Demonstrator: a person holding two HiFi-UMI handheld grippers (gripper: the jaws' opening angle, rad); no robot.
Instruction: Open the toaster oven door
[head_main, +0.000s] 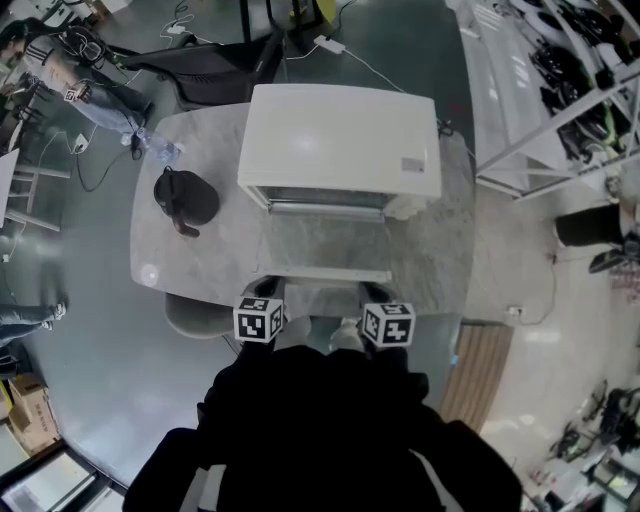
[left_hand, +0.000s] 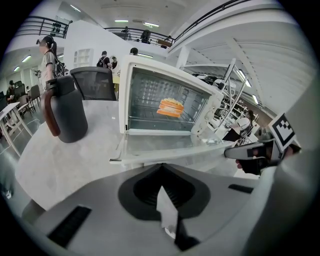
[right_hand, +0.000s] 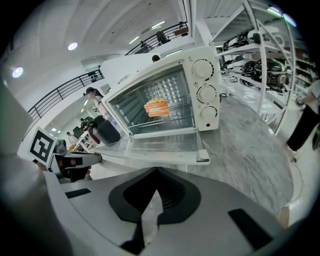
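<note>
The white toaster oven (head_main: 340, 140) stands on the marble table (head_main: 200, 270), its glass door (head_main: 325, 250) lying flat open toward me. An orange piece of food (left_hand: 171, 107) rests on the rack inside, and the right gripper view shows the food (right_hand: 157, 107) too. My left gripper (head_main: 262, 292) and right gripper (head_main: 372, 295) hover just before the door's front edge, one at each end, touching nothing. The left gripper (left_hand: 167, 220) has its jaws closed together and empty. The right gripper (right_hand: 147, 220) looks the same. The door (left_hand: 165, 147) is just ahead of both.
A black jug (head_main: 185, 197) stands on the table left of the oven. A dark office chair (head_main: 200, 65) sits behind the table. Metal shelving (head_main: 560, 80) runs along the right. People stand at the far left (head_main: 90, 95). The oven's knobs (right_hand: 204, 92) face right.
</note>
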